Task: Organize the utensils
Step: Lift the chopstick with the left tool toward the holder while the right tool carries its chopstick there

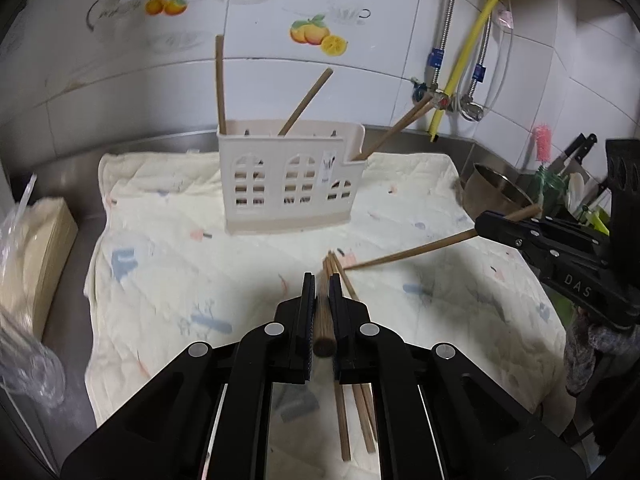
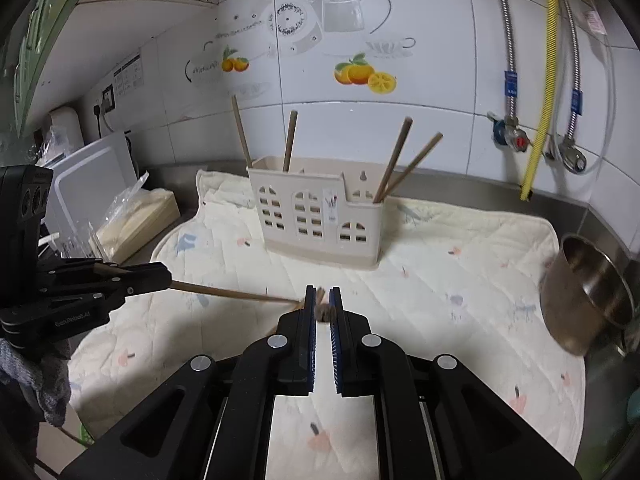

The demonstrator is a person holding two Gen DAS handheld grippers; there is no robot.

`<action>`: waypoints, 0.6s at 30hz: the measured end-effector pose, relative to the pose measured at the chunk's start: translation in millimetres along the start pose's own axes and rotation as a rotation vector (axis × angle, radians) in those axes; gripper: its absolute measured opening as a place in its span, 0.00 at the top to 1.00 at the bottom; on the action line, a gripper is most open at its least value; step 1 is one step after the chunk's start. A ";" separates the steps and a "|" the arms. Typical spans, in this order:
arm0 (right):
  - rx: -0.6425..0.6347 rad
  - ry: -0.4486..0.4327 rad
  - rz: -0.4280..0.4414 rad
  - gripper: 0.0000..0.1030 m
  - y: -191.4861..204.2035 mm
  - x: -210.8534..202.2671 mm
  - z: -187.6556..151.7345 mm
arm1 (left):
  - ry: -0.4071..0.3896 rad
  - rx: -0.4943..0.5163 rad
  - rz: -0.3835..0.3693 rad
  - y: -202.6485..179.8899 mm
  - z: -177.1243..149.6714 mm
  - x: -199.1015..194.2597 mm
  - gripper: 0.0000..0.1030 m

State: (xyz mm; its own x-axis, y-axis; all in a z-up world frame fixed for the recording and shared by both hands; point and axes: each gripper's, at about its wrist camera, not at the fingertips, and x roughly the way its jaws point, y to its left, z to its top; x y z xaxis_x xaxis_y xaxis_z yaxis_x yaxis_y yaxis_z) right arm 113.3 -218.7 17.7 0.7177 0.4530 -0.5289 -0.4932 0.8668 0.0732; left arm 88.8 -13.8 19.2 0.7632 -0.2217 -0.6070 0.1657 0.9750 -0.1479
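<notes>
**Both grippers clamp a chopstick each, holder waiting ahead**

Nearest the left wrist camera, the left gripper (image 1: pixel 321 312) is closed tight on a single brown chopstick (image 1: pixel 323 332), whose blunt end points back at the lens and whose tip runs forward along the jaws. Gripping it lengthwise this way likely keeps the stick in line with the gripper, so it can be aimed tip-first into a slot. Just right of and beneath these jaws, the loose chopsticks (image 1: pixel 352 400) lie bundled on the quilted mat (image 1: pixel 160 264) that covers the table, waiting their turn.

Ahead of both grippers stands the cream utensil holder (image 1: pixel 288 184), upright on the mat. Its chopsticks lean against the rims of their compartments: one at the far left, one in the middle, a pair in the lower right section.

Further right, the right gripper (image 2: pixel 323 312) is likewise pinched shut on a second chopstick (image 2: pixel 325 311), seen end-on and blurred in its own view; the left view shows that stick held crosswise, its tip slanting down toward the pile. A steel pot (image 2: pixel 588 292) sits well off to the right of this gripper, clear of the path to the holder.
</notes>
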 end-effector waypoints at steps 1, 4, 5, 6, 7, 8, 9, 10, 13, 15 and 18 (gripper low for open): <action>0.000 0.003 0.008 0.94 -1.9 1.9 5.4 | -0.001 0.005 -0.007 -0.5 5.4 0.5 0.94; -0.005 0.005 0.018 0.94 -6.9 5.3 22.5 | -0.008 0.021 -0.014 0.5 21.8 1.1 0.94; -0.005 0.003 0.020 0.94 -8.4 5.4 27.3 | -0.012 0.025 -0.012 1.2 27.1 0.9 0.94; -0.006 0.001 0.021 0.94 -10.5 5.6 34.0 | -0.017 0.026 -0.009 2.3 32.5 0.4 0.94; -0.006 -0.006 0.022 0.94 -13.3 4.9 42.5 | -0.024 0.030 -0.010 3.4 40.2 0.0 0.94; -0.008 -0.010 0.024 0.94 -14.5 4.1 47.5 | -0.028 0.032 -0.011 4.0 45.4 -0.7 0.94; -0.012 -0.017 0.026 0.94 -15.5 2.9 54.7 | -0.032 0.034 -0.011 4.4 50.7 -1.3 0.94; -0.016 -0.024 0.028 0.94 -16.4 1.5 61.8 | -0.034 0.040 -0.012 5.0 57.3 -1.5 0.94; -0.025 -0.042 0.033 0.94 -17.8 -0.5 77.9 | -0.035 0.045 -0.005 7.9 73.0 0.5 0.94; -0.026 -0.058 0.038 0.94 -19.9 -1.0 91.4 | -0.052 0.050 0.011 10.5 84.6 -1.9 0.94; -0.029 -0.081 0.038 0.94 -22.0 -1.5 108.2 | -0.098 0.054 0.022 14.0 106.8 -12.9 0.94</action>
State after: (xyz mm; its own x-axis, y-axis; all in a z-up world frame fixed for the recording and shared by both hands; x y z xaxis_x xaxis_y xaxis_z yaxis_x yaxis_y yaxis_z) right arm 176.3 -216.0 108.3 0.7351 0.5021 -0.4556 -0.5340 0.8428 0.0672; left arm 148.0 4.0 108.4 0.8237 -0.2004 -0.5304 0.1795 0.9795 -0.0913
